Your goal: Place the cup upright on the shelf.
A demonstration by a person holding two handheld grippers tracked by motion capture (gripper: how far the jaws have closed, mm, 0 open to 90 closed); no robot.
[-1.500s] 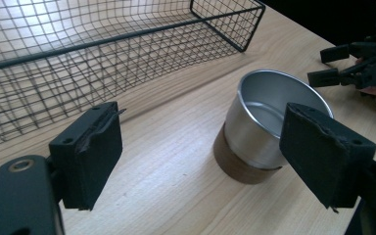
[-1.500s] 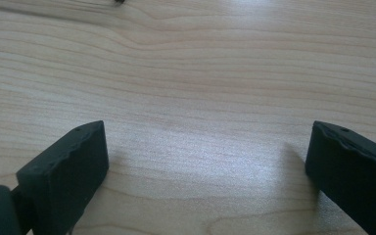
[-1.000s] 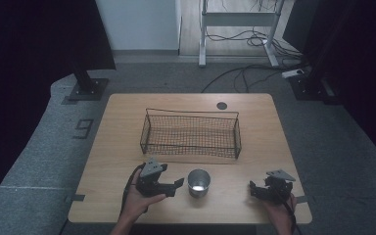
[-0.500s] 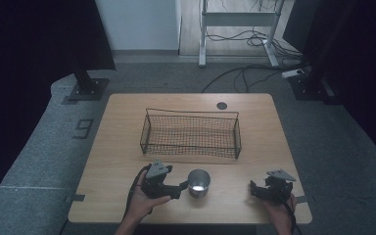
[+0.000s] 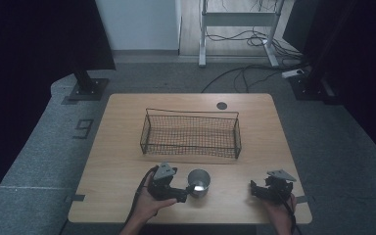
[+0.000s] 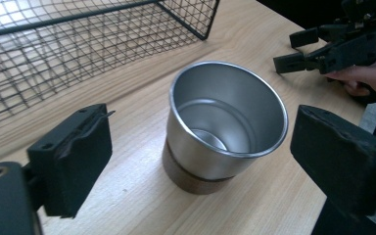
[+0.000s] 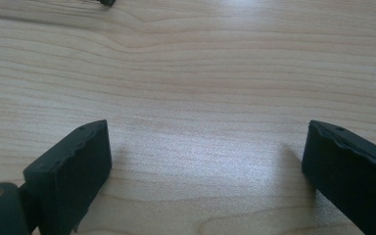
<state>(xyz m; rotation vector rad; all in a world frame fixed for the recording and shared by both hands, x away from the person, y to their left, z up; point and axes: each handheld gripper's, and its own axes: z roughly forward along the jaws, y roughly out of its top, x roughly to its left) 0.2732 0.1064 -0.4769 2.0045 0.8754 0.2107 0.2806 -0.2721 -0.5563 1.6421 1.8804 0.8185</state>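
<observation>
A shiny steel cup (image 5: 199, 182) (image 6: 225, 127) stands upright and empty on the wooden table (image 5: 127, 161), just in front of the wire basket (image 5: 191, 134). My left gripper (image 5: 188, 192) (image 6: 208, 161) lies level at the cup's left. Its jaws have just been opening and now stand on either side of the cup, with the pads clear of its wall. My right gripper (image 5: 253, 188) (image 7: 205, 166) rests near the table's front right, open over bare wood with nothing between its jaws. It also appears far off in the left gripper view as the other gripper (image 6: 333, 49).
The black wire basket (image 6: 78, 49) sits empty at the table's middle, its near wall close behind the cup. A round dark cable hole (image 5: 222, 105) marks the far edge. The table's front edge runs just under both hands.
The left gripper has edged slightly right toward the cup and its jaws have spread wider. The cup, the basket and the right gripper have kept their places.
</observation>
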